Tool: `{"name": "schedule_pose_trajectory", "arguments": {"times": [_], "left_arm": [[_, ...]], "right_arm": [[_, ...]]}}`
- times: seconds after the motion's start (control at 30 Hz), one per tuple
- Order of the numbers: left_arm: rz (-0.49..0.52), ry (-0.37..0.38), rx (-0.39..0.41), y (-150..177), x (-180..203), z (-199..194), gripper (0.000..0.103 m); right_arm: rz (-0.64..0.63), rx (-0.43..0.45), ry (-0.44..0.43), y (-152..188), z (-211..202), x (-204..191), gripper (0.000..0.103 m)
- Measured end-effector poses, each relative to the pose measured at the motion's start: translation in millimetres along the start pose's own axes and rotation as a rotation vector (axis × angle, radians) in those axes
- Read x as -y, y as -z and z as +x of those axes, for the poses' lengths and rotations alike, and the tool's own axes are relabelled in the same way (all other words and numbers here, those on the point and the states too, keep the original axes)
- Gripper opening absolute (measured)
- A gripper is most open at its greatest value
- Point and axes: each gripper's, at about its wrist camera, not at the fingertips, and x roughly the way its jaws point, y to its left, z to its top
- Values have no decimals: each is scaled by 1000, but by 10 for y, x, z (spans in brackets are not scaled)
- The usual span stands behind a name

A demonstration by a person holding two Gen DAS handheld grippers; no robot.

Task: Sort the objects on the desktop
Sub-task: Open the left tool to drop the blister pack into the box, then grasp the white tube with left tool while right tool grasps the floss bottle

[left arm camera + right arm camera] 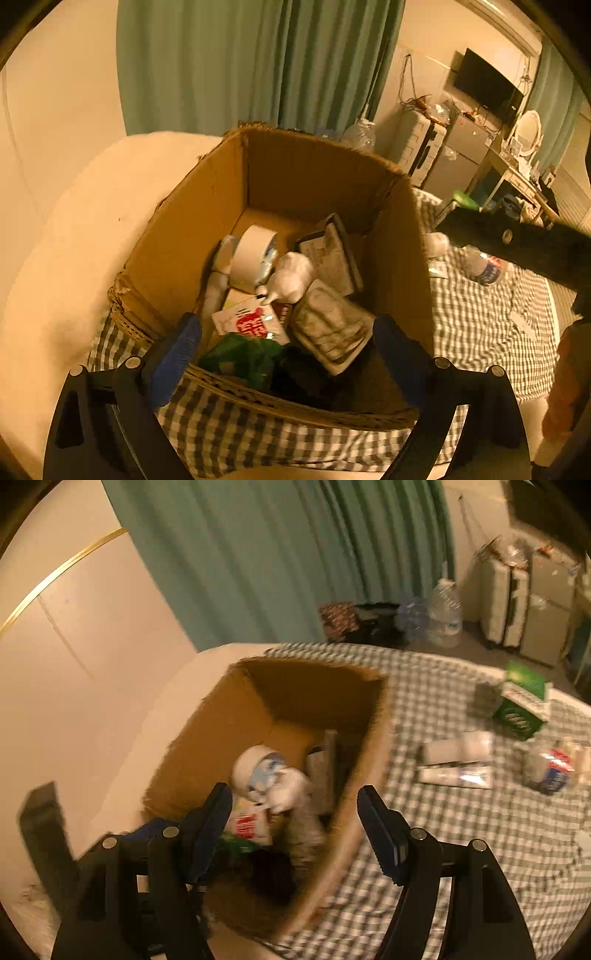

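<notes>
An open cardboard box [192,221] stands on a checked cloth [258,435]. It holds a white tape roll [251,254], a white bottle [291,277], grey pouches [328,325], a red-printed packet [247,321] and a green bag [240,354]. My left gripper [288,347] is open and empty above the box's near edge. My right gripper [295,812] is open and empty over the box [207,734], its right finger outside the box wall. On the cloth [461,830] to the right lie a green carton [521,705], white tubes [454,764] and a plastic bottle [550,768].
The table is round with a bare white part [74,240] at left. A green curtain [240,62] hangs behind. Water jugs [443,613], suitcases [509,598] and a desk with a mirror [524,136] stand beyond. The other gripper's dark body [517,243] crosses the left view at right.
</notes>
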Motion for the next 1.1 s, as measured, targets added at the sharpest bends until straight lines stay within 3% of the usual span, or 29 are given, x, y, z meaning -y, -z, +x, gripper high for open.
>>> {"name": "schedule_pose_trajectory", "arguments": {"times": [0.23, 0.57, 0.7, 0.87, 1.1], "left_arm": [[41, 12, 85, -91, 409, -381, 98], [166, -18, 166, -76, 1179, -737, 102], [174, -22, 210, -20, 1444, -815, 103], [195, -10, 218, 32, 1748, -801, 103], [268, 23, 167, 110, 2074, -513, 103]], "right_arm": [[-21, 119, 147, 167, -510, 364, 72], [43, 254, 236, 375, -1261, 986, 90], [98, 284, 266, 501, -1480, 1314, 92], [135, 295, 287, 666, -1611, 1625, 92], [211, 297, 295, 803, -1616, 2078, 92]]}}
